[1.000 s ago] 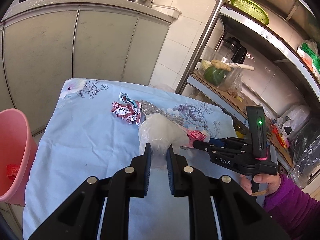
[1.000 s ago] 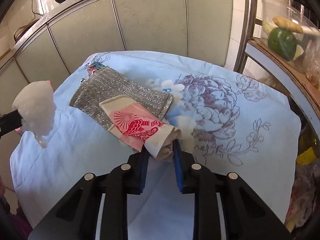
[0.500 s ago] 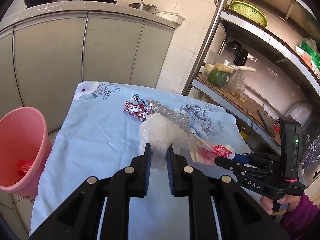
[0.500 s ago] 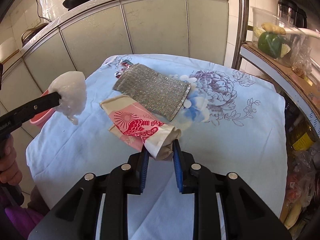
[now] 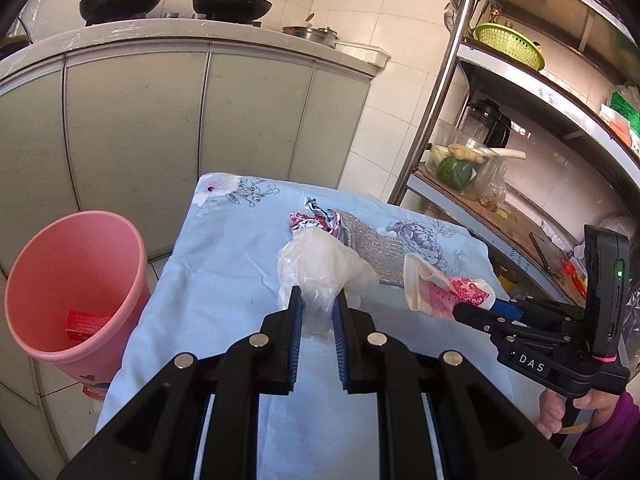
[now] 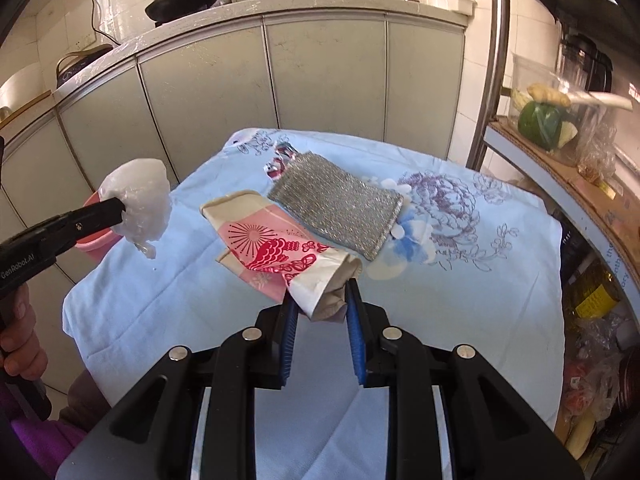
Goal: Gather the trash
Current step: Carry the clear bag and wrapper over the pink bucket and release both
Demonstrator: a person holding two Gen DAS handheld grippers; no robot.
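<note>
Item one: crumpled translucent white plastic bag (image 5: 320,268), pinched in the left claw (image 5: 316,312), held above the bench. Item two: flattened pink-and-cream paper cup with red print (image 6: 280,256), pinched at its rim end in the right claw (image 6: 320,308), also held clear of the cloth.

Remaining on the blue floral-clothed bench (image 5: 224,280): crumpled red-and-white foil wrapper (image 5: 308,222); silver mesh scouring pad (image 6: 340,208), touching it.

Step, judged: carrying both pieces to the pink plastic bin (image 5: 76,292) left of the bench. Next: swing each over the rim, then release.

Obscured: wrapper print unreadable; red object in the bin unidentified.
</note>
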